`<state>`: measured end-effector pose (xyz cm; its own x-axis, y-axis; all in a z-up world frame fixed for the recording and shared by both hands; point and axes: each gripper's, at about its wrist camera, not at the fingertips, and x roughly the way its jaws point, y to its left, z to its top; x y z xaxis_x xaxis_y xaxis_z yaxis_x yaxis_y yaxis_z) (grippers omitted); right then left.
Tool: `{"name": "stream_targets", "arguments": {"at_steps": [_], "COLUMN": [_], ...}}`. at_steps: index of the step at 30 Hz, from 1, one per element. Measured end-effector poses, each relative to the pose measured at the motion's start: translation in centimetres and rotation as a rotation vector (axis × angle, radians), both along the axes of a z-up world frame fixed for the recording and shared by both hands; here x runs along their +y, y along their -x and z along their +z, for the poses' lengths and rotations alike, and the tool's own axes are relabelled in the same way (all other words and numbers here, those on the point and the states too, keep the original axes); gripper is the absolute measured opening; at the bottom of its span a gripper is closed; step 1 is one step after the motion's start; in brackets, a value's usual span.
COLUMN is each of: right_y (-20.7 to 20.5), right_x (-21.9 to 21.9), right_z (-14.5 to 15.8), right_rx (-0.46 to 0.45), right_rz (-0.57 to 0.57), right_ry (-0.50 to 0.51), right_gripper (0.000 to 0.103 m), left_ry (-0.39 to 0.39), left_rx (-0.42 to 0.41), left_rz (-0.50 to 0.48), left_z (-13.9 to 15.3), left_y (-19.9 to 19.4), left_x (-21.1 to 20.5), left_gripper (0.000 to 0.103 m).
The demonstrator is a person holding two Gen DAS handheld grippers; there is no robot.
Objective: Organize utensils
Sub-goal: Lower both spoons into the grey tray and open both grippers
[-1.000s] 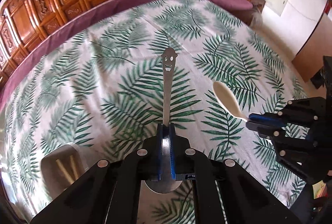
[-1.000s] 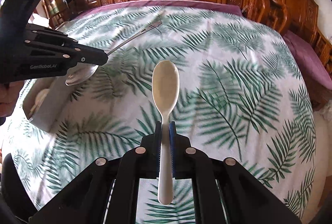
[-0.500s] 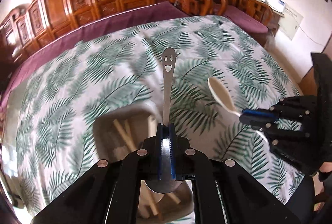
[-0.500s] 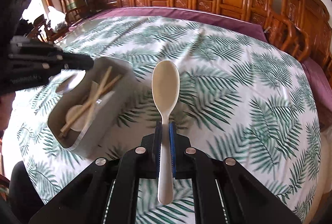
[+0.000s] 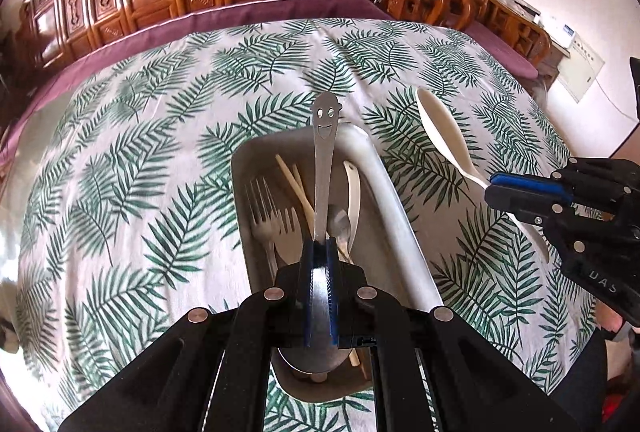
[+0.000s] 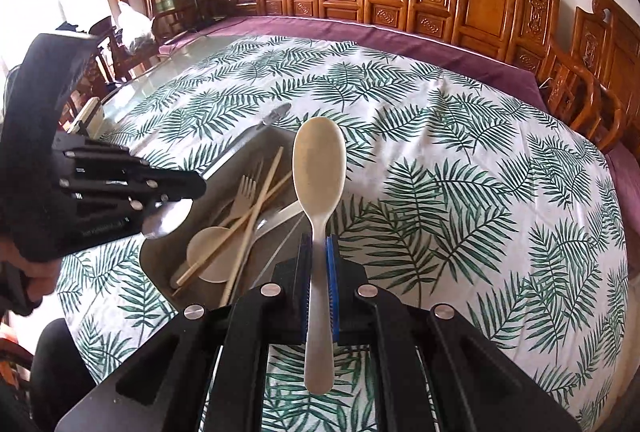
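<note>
Hovering above a grey utensil tray point(image 5: 394, 216) on a palm-leaf tablecloth point(image 5: 132, 167), the left gripper point(image 5: 320, 252) is clamped on a steel spoon point(image 5: 323, 167) with a smiling face cut into its handle end. The right gripper point(image 6: 318, 248), just beside the tray, pinches a cream plastic spoon point(image 6: 319, 171) by its handle. The tray already contains forks point(image 5: 272, 222), chopsticks point(image 6: 256, 207) and other spoons. A likely risk: released this high, either spoon could bounce off the crossed chopsticks or strike the tray's rim and land on the cloth; the two grippers, near each other, might also collide.
</note>
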<state>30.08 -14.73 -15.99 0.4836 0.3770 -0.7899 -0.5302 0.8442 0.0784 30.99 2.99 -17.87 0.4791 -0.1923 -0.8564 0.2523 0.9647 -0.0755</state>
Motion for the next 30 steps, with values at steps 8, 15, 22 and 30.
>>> {"name": "stream_targets", "arguments": {"at_steps": [8, 15, 22, 30], "right_y": [0.4, 0.6, 0.4, 0.0], "right_x": [0.8, 1.6, 3.2, 6.8], "right_z": [0.2, 0.2, -0.3, -0.9], "right_rx": [0.001, 0.002, 0.011, 0.022], "right_rz": [0.006, 0.015, 0.026, 0.048], "right_ry": [-0.004, -0.007, -0.015, -0.025], "right_gripper": [0.009, 0.009, 0.009, 0.009], "left_ry": [0.021, 0.021, 0.023, 0.031], "left_rx": [0.02, -0.039, -0.098, -0.146], "left_rz": [0.029, 0.034, 0.06, 0.111], "left_z": [-1.3, 0.0, 1.7, 2.6], "left_y": [0.0, 1.0, 2.8, 4.7], "left_x": [-0.2, -0.1, 2.0, 5.7], "left_gripper": [0.005, 0.005, 0.005, 0.009]}}
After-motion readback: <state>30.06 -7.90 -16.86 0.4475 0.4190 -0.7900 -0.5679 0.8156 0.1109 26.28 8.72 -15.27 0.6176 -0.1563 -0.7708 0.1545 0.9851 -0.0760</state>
